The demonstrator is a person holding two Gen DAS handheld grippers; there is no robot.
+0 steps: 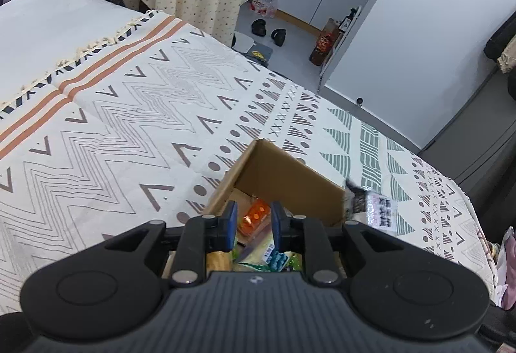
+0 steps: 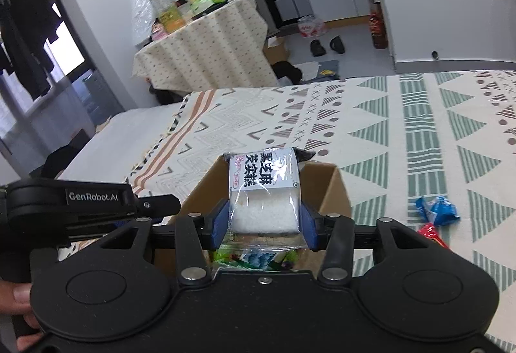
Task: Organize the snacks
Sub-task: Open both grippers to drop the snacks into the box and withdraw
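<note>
An open cardboard box sits on the patterned bedspread with several snack packs inside, an orange pack among them. My left gripper hovers over the box's near side, open with nothing between its fingers. My right gripper is shut on a clear-wrapped white rice cake pack with black lettering, held above the box. That same pack shows at the box's right edge in the left wrist view. The left gripper's body appears at the left of the right wrist view.
Blue and red snack packets lie on the bedspread right of the box. A cloth-covered table with bottles stands past the bed. Slippers and a bottle pack lie on the floor. A hand shows bottom left.
</note>
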